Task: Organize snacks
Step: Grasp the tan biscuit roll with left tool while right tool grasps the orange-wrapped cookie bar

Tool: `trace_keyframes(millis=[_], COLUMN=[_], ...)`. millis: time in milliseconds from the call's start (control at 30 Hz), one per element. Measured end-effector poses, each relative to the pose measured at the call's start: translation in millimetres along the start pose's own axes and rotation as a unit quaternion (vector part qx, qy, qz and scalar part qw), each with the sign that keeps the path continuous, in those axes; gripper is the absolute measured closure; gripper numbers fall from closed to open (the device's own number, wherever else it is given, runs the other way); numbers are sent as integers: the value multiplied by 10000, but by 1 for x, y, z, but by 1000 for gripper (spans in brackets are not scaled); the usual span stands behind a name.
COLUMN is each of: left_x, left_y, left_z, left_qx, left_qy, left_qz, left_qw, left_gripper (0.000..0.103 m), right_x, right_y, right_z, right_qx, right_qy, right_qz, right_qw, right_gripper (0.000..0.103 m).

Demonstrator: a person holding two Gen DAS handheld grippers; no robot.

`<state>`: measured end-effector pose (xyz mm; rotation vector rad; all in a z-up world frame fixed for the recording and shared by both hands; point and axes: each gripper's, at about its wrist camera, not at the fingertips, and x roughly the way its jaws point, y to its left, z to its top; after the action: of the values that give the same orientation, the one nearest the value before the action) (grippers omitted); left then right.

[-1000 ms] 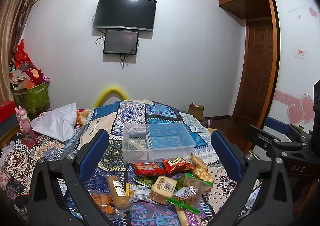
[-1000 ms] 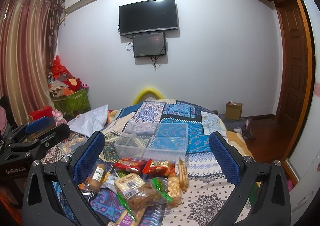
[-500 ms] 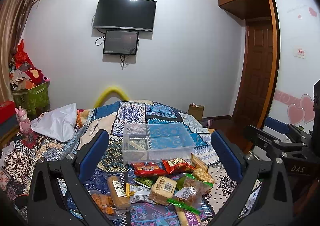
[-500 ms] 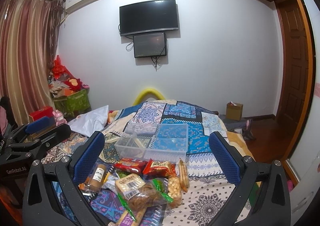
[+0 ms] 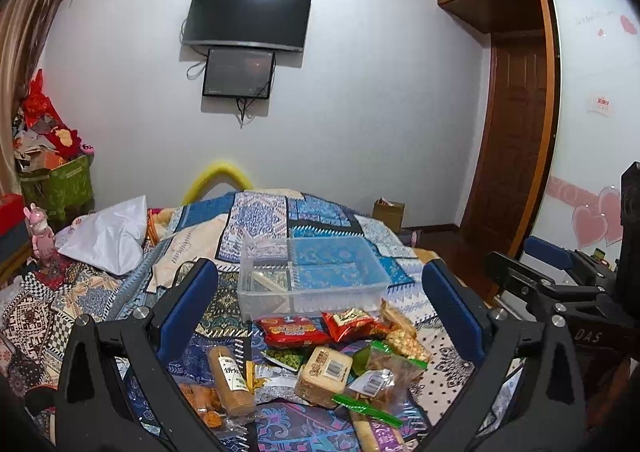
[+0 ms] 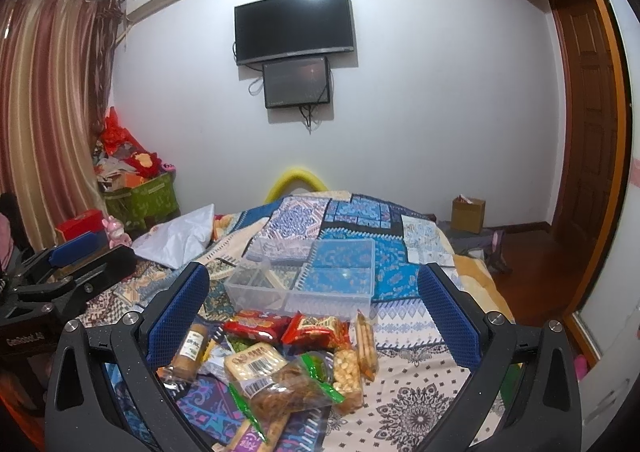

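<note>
Both the left gripper (image 5: 320, 312) and right gripper (image 6: 314, 310) hung wide and empty above the snack pile (image 6: 288, 356), the clear divided box (image 6: 304, 276) just beyond, so sorting had seemingly not begun and a first pick awaited.

clear bins (image 5: 312, 272): 1 | red snack packets (image 5: 294, 330): 2 | wall screens (image 5: 246, 15): 2

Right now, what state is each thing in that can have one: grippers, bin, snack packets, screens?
Left gripper: open, holding nothing.
Right gripper: open, holding nothing.
Clear divided bin: lidless, almost empty.
Snack packets: sealed, piled on the bedspread outside the bin.
Wall TV: off.
Small screen: dark.
</note>
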<state>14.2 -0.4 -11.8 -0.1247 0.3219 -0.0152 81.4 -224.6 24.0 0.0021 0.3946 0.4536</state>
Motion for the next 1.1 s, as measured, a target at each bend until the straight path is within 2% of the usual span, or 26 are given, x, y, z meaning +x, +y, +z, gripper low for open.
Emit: trace_keyframes(millis=[333,633,700,800,900,1000,1100], left_x=[51,93,98,109,120,133,145], left_y=[23,72,86,104,113,116,118], left_z=[-27,-69,-77,-86,-96,-107,-117], left_qx=[-116,-272,-443,-682,-783,-846,-954], left_qy=[773,1543,1701,1946,2122,2362,2623], left_qz=[207,841,866,899,916,901,846], left_qw=[9967,9841,9806,9744,9698,9638,9565], left_gripper=[1,22,35,46,52,54,57], right_x=[41,76,86,98,111,124,137], right_y=[-25,-48,-56,-65,-73,-77,-79], right_z=[-25,-46,-50,-55,-61,-67,-73], right_qx=[166,223,285,389,494,510,526], right_qy=[719,1320,1449,1702,1923,2121,2301], right_qz=[-134,-422,-518,-508,-410,-297,-132], right_qw=[9972,9901,9877,9833,9792,9755,9716], right_gripper=[0,0,5,15,22,31,36])
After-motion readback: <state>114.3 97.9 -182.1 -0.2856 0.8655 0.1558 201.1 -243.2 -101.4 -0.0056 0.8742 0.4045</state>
